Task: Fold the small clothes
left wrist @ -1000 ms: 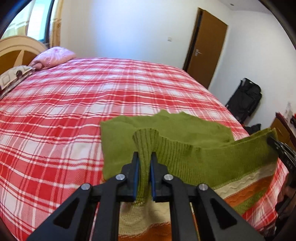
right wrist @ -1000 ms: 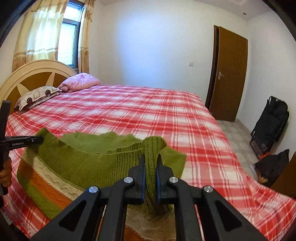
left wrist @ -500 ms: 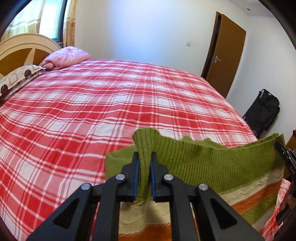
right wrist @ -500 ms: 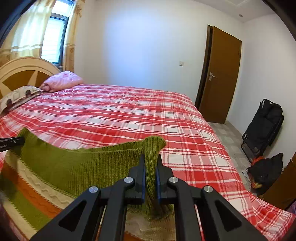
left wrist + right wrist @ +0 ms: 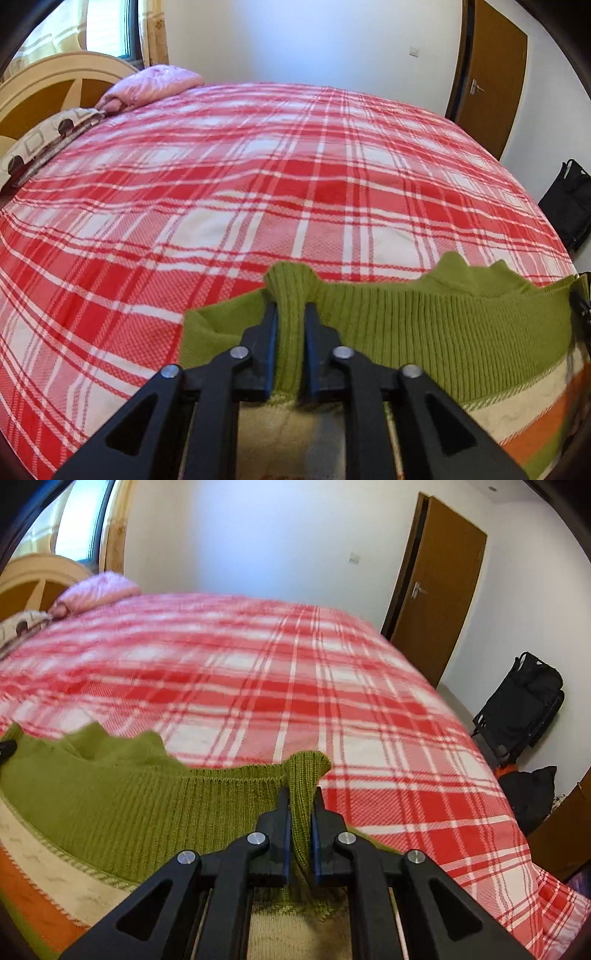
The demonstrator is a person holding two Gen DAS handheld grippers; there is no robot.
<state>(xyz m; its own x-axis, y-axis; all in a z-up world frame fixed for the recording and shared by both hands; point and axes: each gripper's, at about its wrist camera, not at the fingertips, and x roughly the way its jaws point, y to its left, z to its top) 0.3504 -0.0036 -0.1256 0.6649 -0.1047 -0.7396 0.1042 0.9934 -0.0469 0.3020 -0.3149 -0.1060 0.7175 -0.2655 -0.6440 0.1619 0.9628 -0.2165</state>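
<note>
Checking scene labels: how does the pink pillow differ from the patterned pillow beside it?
The pink pillow is plain and plump; the patterned pillow is cream with dark rounded shapes and flatter. The pink pillow lies farther from the camera, the patterned pillow nearer. Both rest at the headboard end of the plaid bedspread.

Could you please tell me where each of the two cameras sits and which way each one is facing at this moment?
Left wrist: sits on the left gripper, looking forward and down over the plaid bed toward the headboard; its own fingers flank the sweater hem, jaws just opening.
Right wrist: sits on the right gripper, facing the same way, door at right; its own fingers are shut on the sweater.
Shared: bed, sweater, pink pillow, door, black bag.
</note>
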